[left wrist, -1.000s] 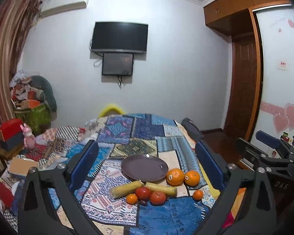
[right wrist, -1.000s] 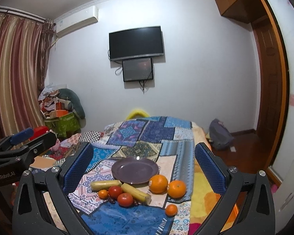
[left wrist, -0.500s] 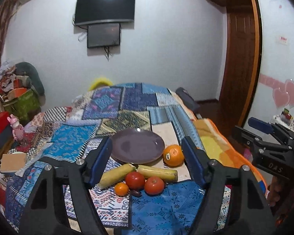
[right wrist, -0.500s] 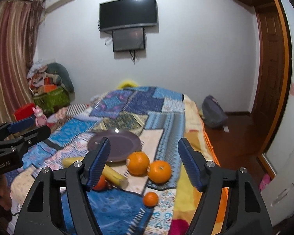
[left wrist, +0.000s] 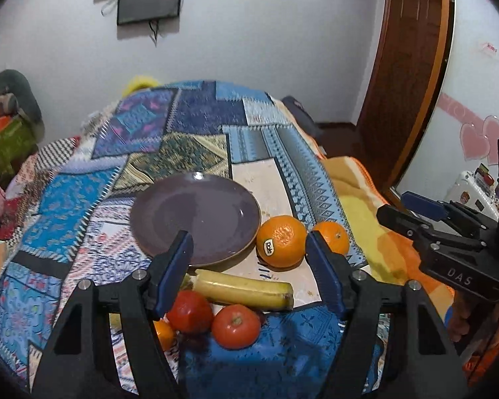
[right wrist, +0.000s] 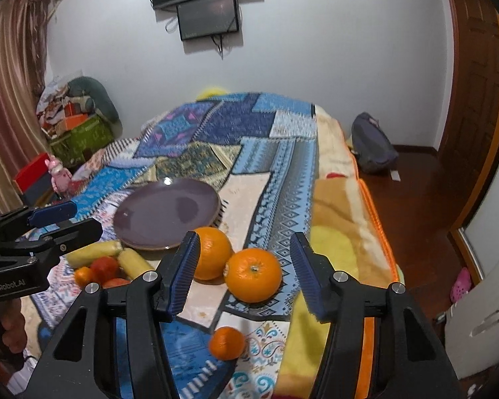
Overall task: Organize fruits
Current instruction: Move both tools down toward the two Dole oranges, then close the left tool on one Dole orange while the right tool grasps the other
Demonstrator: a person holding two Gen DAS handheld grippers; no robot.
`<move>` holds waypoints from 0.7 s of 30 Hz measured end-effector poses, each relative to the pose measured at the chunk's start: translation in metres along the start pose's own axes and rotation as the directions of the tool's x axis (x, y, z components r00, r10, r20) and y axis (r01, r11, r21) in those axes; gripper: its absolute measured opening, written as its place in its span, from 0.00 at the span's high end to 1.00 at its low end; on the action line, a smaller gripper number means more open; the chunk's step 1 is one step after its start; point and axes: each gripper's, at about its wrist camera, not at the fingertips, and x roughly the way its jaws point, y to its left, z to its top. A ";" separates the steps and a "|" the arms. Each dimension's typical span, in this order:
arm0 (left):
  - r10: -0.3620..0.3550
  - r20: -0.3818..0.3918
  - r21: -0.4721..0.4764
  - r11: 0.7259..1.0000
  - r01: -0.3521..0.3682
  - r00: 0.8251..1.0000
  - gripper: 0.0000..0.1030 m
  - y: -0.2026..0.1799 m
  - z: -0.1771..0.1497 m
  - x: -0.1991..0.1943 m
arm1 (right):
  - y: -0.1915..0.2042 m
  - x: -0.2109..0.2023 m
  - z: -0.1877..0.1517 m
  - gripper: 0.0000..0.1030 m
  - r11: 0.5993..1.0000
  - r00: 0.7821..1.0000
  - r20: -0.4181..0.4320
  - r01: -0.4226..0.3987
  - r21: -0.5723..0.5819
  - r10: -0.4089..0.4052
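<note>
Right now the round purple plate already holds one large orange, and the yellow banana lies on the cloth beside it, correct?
Not quite. The round purple plate is empty; the large orange sits on the cloth beside it, as the left wrist view shows. The yellow banana does lie on the cloth.

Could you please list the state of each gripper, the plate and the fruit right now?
left gripper: open, nothing gripped
right gripper: closing, not yet gripping the orange
plate: empty
stickered orange: loose, beside plate
orange: loose between right fingers
banana: unpeeled, lying flat
tomatoes: whole, on cloth
</note>
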 end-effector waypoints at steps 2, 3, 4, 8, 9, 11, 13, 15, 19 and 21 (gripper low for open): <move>-0.007 -0.029 -0.002 1.000 0.007 1.000 0.32 0.001 0.001 0.014 | -0.008 0.012 -0.001 0.49 1.000 0.999 -0.034 -0.004 0.003 0.004; -0.010 -0.040 -0.005 1.000 0.010 0.999 0.32 0.001 0.002 0.020 | -0.010 0.016 -0.003 0.49 1.000 0.999 -0.047 -0.006 0.004 0.006; -0.016 -0.057 -0.009 1.000 0.015 0.998 0.32 0.002 0.002 0.027 | -0.012 0.021 -0.004 0.49 1.000 0.998 -0.065 -0.009 0.009 0.010; -0.037 -0.113 -0.016 0.999 0.035 0.993 0.32 0.001 0.003 0.053 | -0.023 0.042 -0.012 0.49 0.999 0.990 -0.139 -0.023 0.039 0.028; -0.038 -0.120 -0.016 0.999 0.036 0.992 0.32 0.001 0.002 0.056 | -0.024 0.046 -0.014 0.49 0.998 0.987 -0.155 -0.030 0.048 0.037; -0.044 -0.138 -0.016 0.999 0.042 0.989 0.32 0.000 0.002 0.066 | -0.025 0.053 -0.017 0.49 0.997 0.982 -0.182 -0.043 0.060 0.053; -0.049 -0.153 -0.009 0.999 0.048 0.987 0.32 -0.002 0.001 0.075 | -0.025 0.059 -0.019 0.49 0.996 0.976 -0.206 -0.061 0.060 0.072; -0.052 -0.171 0.003 0.999 0.054 0.984 0.32 -0.003 0.000 0.083 | -0.024 0.065 -0.022 0.48 0.996 0.970 -0.229 -0.065 0.059 0.077; -0.064 -0.192 0.004 0.998 0.066 0.979 0.32 -0.004 -0.002 0.092 | -0.025 0.070 -0.022 0.42 0.995 0.966 -0.245 -0.072 0.062 0.085; -0.064 -0.202 0.003 0.998 0.066 0.977 0.32 -0.004 -0.003 0.096 | -0.027 0.075 -0.022 0.38 0.995 0.962 -0.257 -0.078 0.065 0.092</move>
